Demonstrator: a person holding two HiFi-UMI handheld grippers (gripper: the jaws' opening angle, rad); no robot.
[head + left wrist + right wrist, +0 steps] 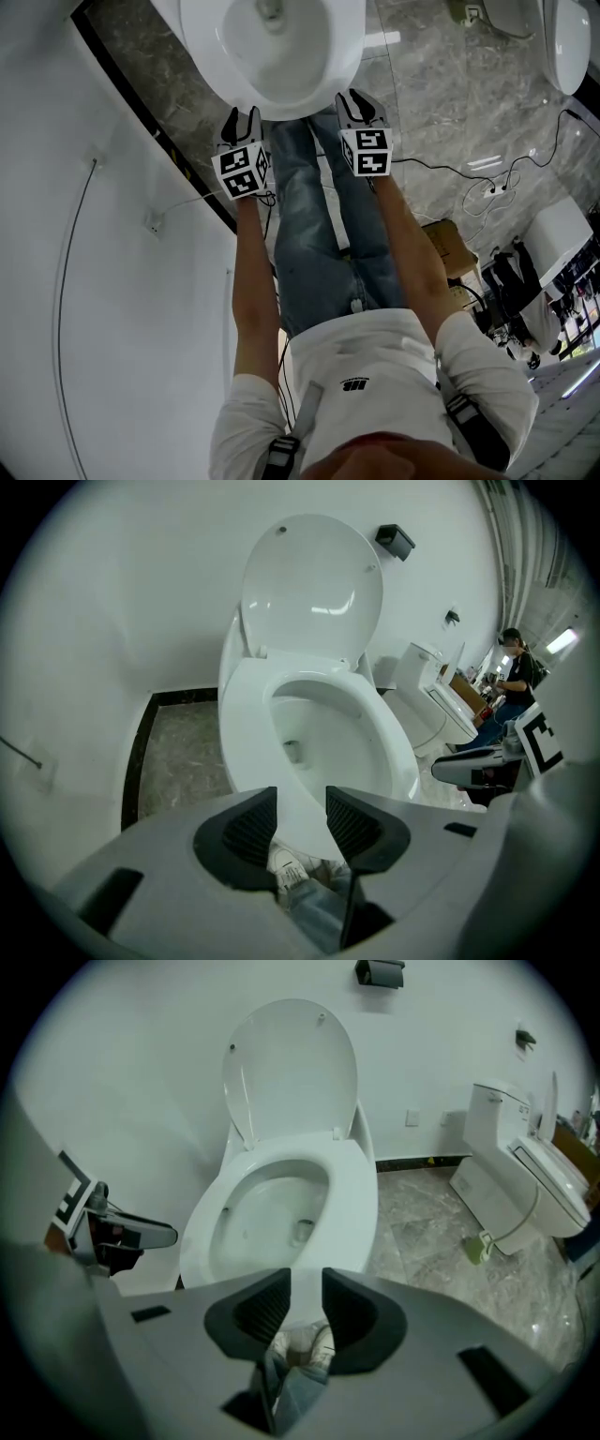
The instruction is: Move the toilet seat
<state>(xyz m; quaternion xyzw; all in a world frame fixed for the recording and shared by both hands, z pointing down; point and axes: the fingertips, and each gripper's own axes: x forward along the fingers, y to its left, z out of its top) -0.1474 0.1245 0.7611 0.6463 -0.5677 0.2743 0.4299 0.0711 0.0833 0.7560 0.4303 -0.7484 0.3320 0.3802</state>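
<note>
Setting: a white-walled washroom with a grey marbled floor [431, 1232] and a dark strip [159, 141] along the foot of the wall.
Person: stands facing the toilet in a white shirt [366, 366] and blue jeans [328, 234], arms stretched forward, one gripper in each hand.
Toilet: a white bowl [281, 56] right in front of the person's feet.
Toilet seat [248, 724]: lies flat on the rim of the bowl, not lifted.
Lid [314, 583]: stands upright, leaning back against the wall behind the bowl.
Left gripper [301, 799]: held at the front left edge of the toilet. Its two dark ribbed jaws stand apart and grip nothing; the white front of the seat shows in the gap beyond them.
Right gripper [305, 1279]: held at the front right edge, level with the left one. Its jaws are also apart, by a narrower gap, and hold nothing.
Marker cubes: one sits on the back of each gripper, left [242, 171] and right [367, 152].
Wall fitting: a small black box [396, 541] is mounted above and to the right of the lid.
Second toilet [520, 1176]: stands well apart, to the right.
Cables [497, 187]: trail over the floor on the right.
Background: another person [511, 682] stands far off to the right.
</note>
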